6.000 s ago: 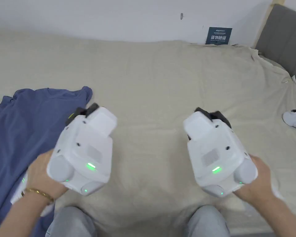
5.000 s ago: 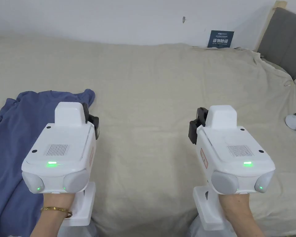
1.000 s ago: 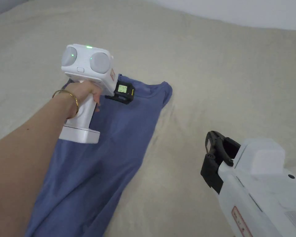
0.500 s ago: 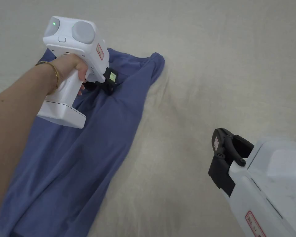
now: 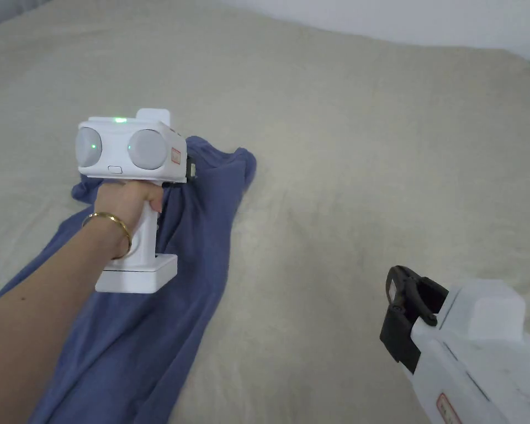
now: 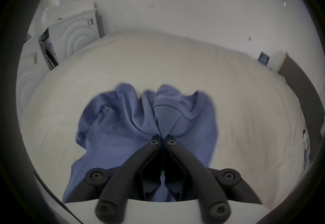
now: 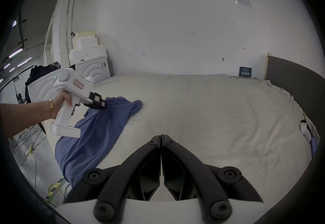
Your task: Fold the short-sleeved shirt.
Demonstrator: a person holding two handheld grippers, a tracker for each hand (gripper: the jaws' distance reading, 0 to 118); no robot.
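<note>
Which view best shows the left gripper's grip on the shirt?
The left gripper view: the left gripper has both jaws closed on a bunched fold of the blue shirt, seen close up. In the head view the gripper's white body hides the pinch. The right gripper view shows it from the side, farther off, fabric lifted.

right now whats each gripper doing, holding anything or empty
Left gripper: closed on the blue shirt, pinching a bunch of fabric near the collar.
Right gripper: closed, holding nothing, above the beige bed cover.
</note>
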